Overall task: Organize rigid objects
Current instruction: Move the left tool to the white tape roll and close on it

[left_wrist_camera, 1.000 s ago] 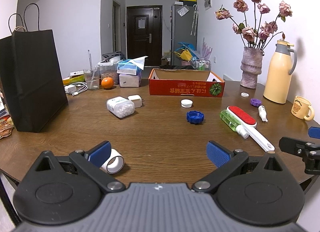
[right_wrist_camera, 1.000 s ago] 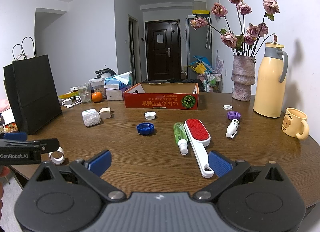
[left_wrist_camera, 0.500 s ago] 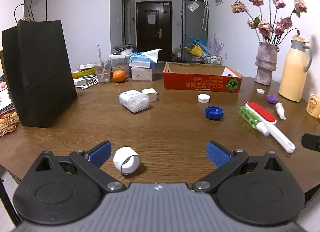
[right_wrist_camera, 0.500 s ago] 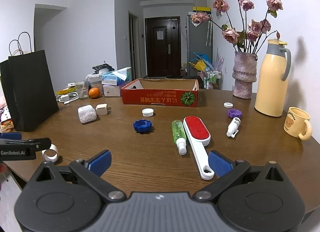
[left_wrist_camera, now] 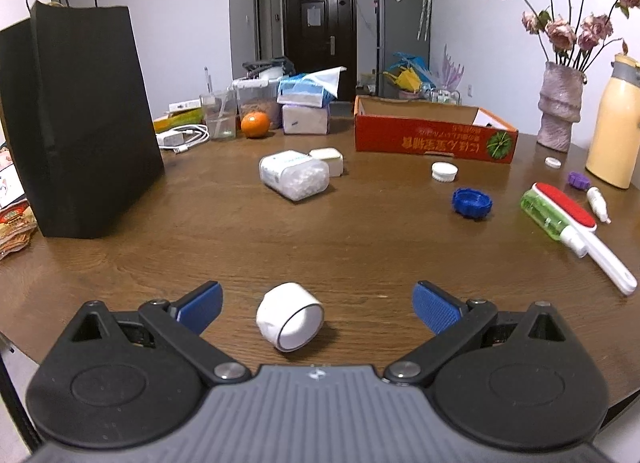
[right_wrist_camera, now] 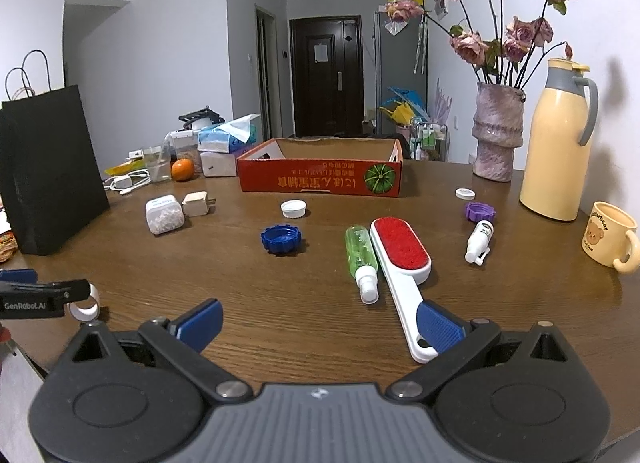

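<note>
Between the spread blue pads of the left hand-held gripper (left_wrist_camera: 316, 305): white tape roll (left_wrist_camera: 289, 316) lying on its side on the counter (left_wrist_camera: 320, 247), near the front edge, touching neither pad. Jaws wide apart, nothing held; lined up so a squeeze would catch the roll across its width, prob. the next pick. Right hand-held gripper (right_wrist_camera: 320, 323) equally wide, empty, w/ lint brush (right_wrist_camera: 402, 263) handle just beside its right pad, spray bottle (right_wrist_camera: 362, 259) alongside. Red box (right_wrist_camera: 320, 179) at the back, open top, likely the drop spot. Caps, pill box etc. scattered, unsorted.
</note>
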`<state>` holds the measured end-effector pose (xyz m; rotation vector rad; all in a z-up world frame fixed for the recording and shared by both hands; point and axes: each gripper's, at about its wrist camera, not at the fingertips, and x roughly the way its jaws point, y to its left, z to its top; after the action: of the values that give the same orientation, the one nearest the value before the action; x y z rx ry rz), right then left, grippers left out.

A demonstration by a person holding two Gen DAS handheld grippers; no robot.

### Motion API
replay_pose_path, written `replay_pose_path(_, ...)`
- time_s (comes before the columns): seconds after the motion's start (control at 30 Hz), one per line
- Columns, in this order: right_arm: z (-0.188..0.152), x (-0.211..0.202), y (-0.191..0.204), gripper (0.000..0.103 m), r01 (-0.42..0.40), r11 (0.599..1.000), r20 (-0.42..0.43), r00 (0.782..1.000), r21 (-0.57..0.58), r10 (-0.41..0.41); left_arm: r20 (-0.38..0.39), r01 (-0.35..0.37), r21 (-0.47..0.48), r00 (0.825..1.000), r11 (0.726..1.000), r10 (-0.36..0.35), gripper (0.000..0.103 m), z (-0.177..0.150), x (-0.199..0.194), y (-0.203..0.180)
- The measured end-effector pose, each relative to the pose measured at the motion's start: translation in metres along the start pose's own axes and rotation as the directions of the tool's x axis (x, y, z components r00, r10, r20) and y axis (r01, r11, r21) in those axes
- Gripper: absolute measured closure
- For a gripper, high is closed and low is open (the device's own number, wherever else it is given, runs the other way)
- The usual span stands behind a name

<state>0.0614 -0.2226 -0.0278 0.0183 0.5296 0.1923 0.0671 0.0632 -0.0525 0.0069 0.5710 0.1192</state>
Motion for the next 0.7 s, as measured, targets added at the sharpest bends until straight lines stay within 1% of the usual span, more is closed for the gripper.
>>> replay_pose_path(0.23,0.003,0.020,0.002,0.000,-0.004,1.000,-0.027,1.000,-0.001,0.004,-0.016,0.016,0.023,1.000,1.000,-0.015,0.000,-0.004,0.018,0.006)
replay_pose_path(0.33,0.004,0.028,0.003,0.000,-0.002,1.000,-0.043,0.999,-0.003,0.002,-0.028,0.019,0.022,0.999,1.000,-0.018,0.003,-0.005,0.025,0.008)
replay_pose_path(0.4,0.004,0.033,0.003,0.000,0.000,1.000,-0.052,0.999,-0.002,0.000,-0.040,0.018,0.020,0.999,1.000,-0.017,0.009,-0.006,0.030,0.011)
replay_pose_path(0.47,0.004,0.036,0.003,0.000,0.002,1.000,-0.059,0.998,-0.001,-0.002,-0.051,0.022,0.019,0.998,1.000,-0.021,0.019,-0.008,0.034,0.013)
replay_pose_path(0.53,0.004,0.040,0.004,0.000,0.003,1.000,-0.066,0.998,-0.001,-0.003,-0.057,0.032,0.022,0.998,0.999,-0.031,0.027,-0.009,0.037,0.015)
replay_pose_path(0.6,0.003,0.043,0.004,0.000,0.004,1.000,-0.071,0.997,-0.002,-0.004,-0.060,0.038,0.026,0.998,0.999,-0.036,0.032,-0.011,0.039,0.016)
replay_pose_path(0.67,0.003,0.044,0.005,0.000,0.005,1.000,-0.076,0.997,-0.005,-0.006,-0.063,0.047,0.028,0.997,0.998,-0.045,0.043,-0.012,0.041,0.016)
replay_pose_path(0.7,0.003,0.045,0.004,0.000,0.006,1.000,-0.078,0.997,-0.006,-0.007,-0.064,0.052,0.028,0.997,0.998,-0.050,0.045,-0.012,0.042,0.017)
